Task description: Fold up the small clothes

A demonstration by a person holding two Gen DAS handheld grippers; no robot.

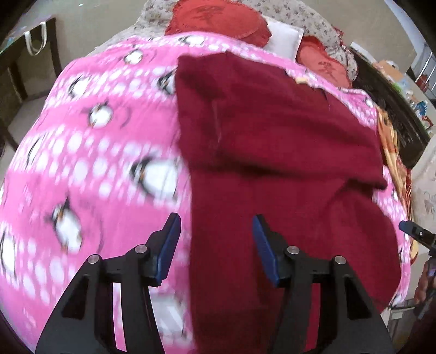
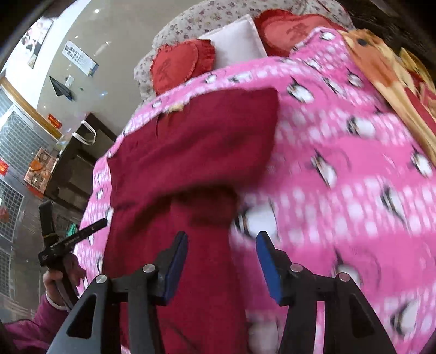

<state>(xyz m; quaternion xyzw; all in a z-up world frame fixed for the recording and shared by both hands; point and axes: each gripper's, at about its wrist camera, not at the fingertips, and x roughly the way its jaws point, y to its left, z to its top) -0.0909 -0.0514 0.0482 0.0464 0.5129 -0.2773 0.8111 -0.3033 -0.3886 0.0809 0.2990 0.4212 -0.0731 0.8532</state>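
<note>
A pink penguin blanket (image 1: 81,152) covers the bed; the dark red garment (image 1: 272,152) lies on it, partly folded; left tool (image 1: 216,245) and right tool (image 2: 222,261) hover released, empty; next, likely regrasping an edge.

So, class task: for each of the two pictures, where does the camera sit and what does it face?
Left wrist: on the left hand-held gripper, looking down at the dark red garment on the pink penguin blanket; own open jaws show.
Right wrist: on the right hand-held gripper, facing the garment's other side; open jaws and the person's left hand show.
Shared: garment, blanket, red cushions.
</note>
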